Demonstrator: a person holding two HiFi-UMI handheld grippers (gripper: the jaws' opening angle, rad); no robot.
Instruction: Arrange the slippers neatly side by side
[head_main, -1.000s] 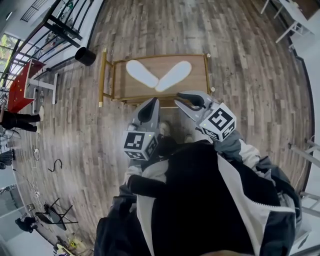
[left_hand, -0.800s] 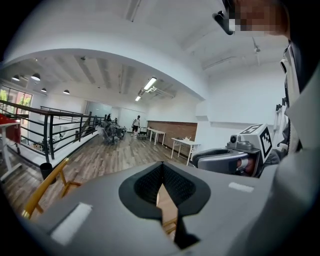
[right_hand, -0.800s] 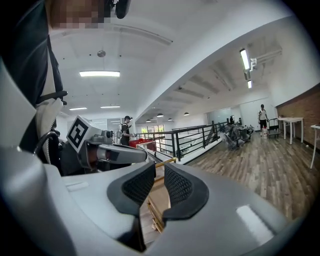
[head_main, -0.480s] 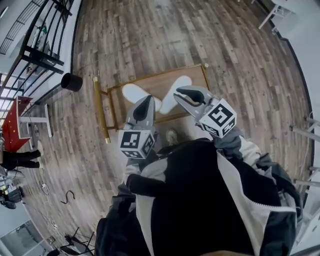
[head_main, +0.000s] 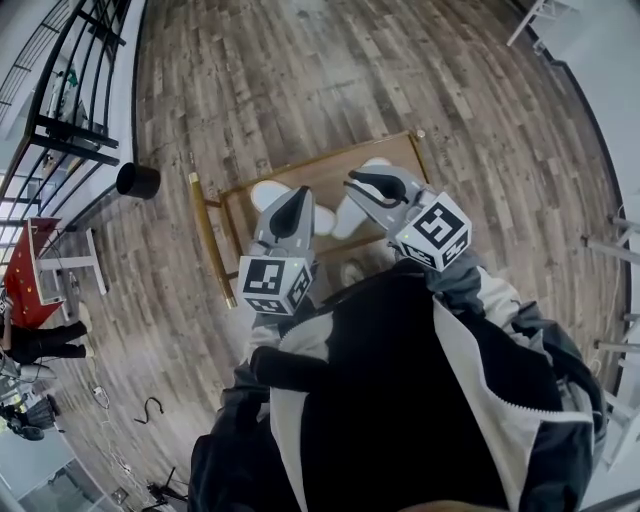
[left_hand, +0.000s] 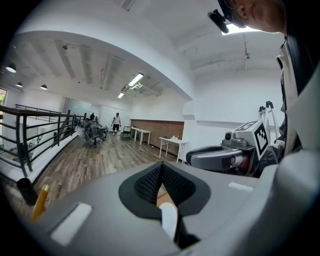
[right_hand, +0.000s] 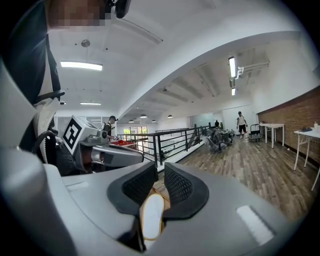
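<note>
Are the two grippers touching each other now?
Apart. In the head view, a white slipper shows between the left gripper and the right gripper.

One low wooden tabletop (head_main: 310, 170) carries two white slippers, the left slipper (head_main: 266, 193) and the right slipper (head_main: 347, 217). Two tools are over its near edge, the left tool (head_main: 301, 192) and the right tool (head_main: 358, 181). To the left of the tabletop stand one black bin (head_main: 138, 180) and one red table (head_main: 35, 275).
</note>
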